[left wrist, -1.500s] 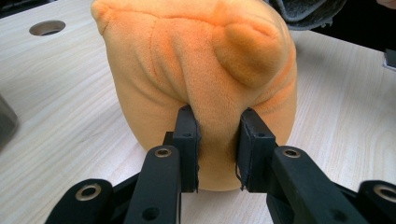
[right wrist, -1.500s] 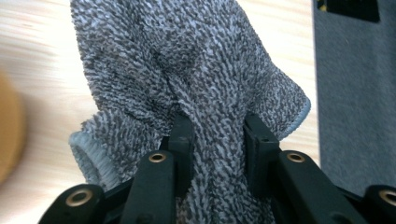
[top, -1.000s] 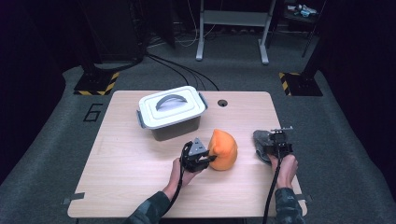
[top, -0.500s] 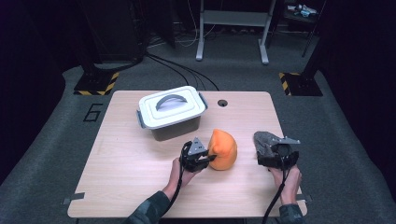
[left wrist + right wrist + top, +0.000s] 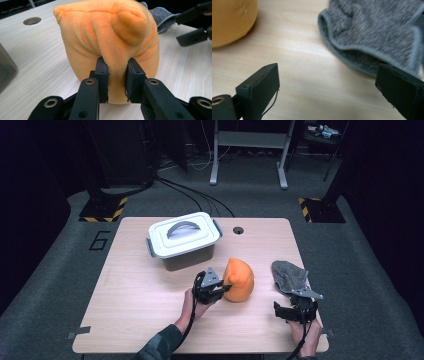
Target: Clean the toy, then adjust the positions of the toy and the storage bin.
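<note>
Right gripper (image 5: 296, 310) at the near right table (image 5: 125, 320) edge, jaws spread wide with nothing between them, having just opened; grey cloth (image 5: 289, 276) lies just beyond. Left gripper (image 5: 115, 75) pinches a fold low on the orange plush (image 5: 107, 37), mid-table, upright. Plush looks light, soft and squashy, not fragile; the pile gives grip, so a deep pinch on a fold or seam should hold. Lidded box (image 5: 183, 240) sits farther back. Floor beyond the left table edge is marked "6" (image 5: 99, 240). No brands readable.
</note>
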The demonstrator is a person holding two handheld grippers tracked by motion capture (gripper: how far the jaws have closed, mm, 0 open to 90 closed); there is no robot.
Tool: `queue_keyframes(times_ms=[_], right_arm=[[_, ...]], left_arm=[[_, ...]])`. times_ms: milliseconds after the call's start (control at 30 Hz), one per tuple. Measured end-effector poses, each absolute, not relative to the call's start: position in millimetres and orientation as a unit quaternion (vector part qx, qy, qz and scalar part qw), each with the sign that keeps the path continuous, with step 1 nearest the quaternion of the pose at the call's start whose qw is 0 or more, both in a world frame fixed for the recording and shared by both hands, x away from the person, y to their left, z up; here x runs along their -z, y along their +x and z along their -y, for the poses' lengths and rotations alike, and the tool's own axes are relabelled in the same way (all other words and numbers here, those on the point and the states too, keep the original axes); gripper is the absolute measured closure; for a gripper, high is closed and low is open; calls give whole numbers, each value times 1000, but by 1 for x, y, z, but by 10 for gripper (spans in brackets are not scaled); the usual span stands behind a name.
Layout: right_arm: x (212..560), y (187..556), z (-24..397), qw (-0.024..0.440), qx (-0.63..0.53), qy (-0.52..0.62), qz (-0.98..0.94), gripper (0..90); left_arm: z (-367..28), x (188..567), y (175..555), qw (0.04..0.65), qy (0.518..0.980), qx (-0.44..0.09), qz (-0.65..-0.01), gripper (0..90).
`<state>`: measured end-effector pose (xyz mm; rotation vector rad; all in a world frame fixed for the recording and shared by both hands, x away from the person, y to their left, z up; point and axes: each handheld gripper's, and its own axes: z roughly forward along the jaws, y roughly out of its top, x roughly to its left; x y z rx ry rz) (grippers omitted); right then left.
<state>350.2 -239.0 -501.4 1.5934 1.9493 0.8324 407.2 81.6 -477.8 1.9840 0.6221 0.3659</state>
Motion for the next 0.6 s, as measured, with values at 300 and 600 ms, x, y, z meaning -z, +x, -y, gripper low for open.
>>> queue_keyframes(times_ms=[300,600], right_arm=[[516,344,232,233,-301,582,-718,40],[527,342,228,233,-302,573,-726,38]], left_arm=[[-80,470,406,500,815,-162,-245,766],[-88,459,405,503,811,-164,-248,769]])
